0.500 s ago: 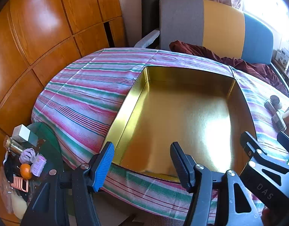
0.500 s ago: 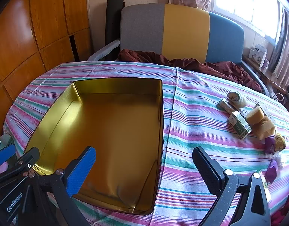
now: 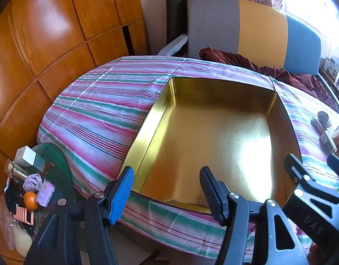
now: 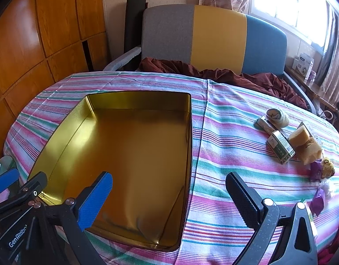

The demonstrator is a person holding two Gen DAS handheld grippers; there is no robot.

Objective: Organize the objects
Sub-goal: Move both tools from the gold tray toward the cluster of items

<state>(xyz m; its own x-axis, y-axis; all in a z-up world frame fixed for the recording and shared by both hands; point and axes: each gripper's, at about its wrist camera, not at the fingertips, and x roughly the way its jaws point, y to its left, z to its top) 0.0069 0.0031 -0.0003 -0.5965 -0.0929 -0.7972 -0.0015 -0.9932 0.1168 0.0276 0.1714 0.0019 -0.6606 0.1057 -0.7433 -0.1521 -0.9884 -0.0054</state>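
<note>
Nothing has shifted: smooth rectangular gold tin on striped cloth.

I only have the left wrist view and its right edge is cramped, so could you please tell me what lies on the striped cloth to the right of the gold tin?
Observer: A small green-and-white carton lies there, apart from the rectangular gold metal tin.
Operator: Anything beside it?
Observer: Two tan sponge-like blocks touch its right side.
Operator: Is the right gripper holding anything?
Observer: No, the right gripper has its jaws wide, with nothing between them.
</note>
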